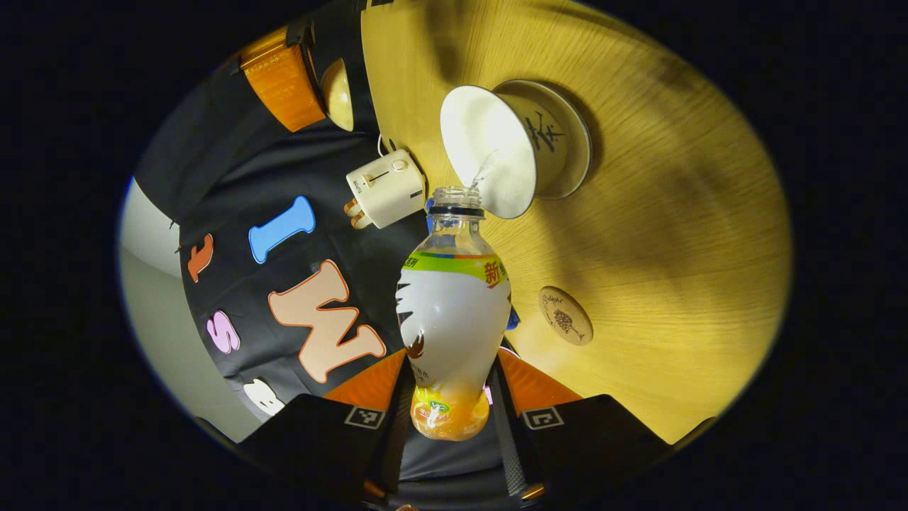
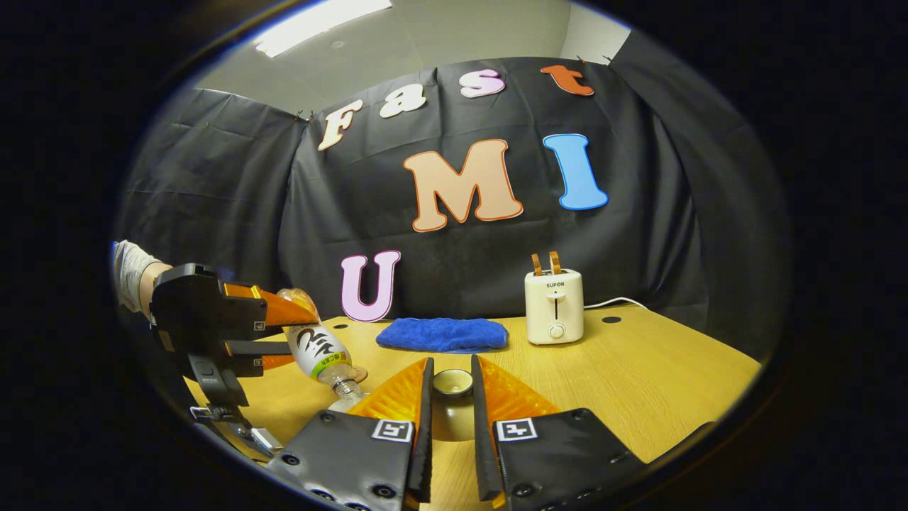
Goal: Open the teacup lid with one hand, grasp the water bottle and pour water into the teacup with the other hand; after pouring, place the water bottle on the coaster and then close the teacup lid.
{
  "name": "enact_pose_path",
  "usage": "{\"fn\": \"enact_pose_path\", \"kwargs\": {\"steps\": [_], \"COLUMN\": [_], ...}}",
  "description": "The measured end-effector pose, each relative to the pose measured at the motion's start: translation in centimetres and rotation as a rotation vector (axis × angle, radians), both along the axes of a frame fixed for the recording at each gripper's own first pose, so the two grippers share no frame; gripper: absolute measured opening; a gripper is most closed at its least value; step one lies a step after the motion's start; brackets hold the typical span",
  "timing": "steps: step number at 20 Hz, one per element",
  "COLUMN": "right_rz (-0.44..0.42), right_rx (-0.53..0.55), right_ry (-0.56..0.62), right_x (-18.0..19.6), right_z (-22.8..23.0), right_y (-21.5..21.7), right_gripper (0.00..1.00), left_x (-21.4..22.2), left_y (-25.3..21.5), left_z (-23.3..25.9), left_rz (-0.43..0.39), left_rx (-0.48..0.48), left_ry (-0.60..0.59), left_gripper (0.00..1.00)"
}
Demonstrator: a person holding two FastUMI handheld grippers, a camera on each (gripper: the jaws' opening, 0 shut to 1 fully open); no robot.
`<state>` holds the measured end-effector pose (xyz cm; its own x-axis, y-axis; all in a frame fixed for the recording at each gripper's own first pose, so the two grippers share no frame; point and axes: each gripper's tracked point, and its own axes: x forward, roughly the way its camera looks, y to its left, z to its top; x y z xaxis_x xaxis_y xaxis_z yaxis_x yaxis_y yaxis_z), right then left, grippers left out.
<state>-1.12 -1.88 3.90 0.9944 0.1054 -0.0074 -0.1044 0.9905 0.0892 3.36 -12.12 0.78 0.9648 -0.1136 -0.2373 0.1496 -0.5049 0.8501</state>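
Bottle (image 1: 454,312) clamped at its body between the left gripper (image 1: 454,408) fingers, tipped neck-first over the open teacup (image 1: 514,160) on its saucer on the table (image 1: 674,213), thin stream of water running into the cup. Coaster (image 1: 565,315) bare, just beside the bottle. Lid (image 2: 452,387) pinched between the right gripper (image 2: 452,397) fingers, held above the table. Toaster (image 2: 554,305) and blue cloth (image 2: 442,333) near the back wall
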Motion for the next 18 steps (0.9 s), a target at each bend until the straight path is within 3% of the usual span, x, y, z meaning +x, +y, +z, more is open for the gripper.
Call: {"fn": "enact_pose_path", "kwargs": {"steps": [18], "right_rz": [0.010], "right_rx": [0.010], "right_ry": [0.000], "right_x": [0.0], "right_z": [0.1], "right_y": [0.1], "right_gripper": [0.28], "left_x": [-0.1], "left_y": [-1.1], "left_z": [4.1], "left_rz": [-0.028], "left_rx": [0.165], "left_ry": [-0.072], "left_gripper": [0.55]}}
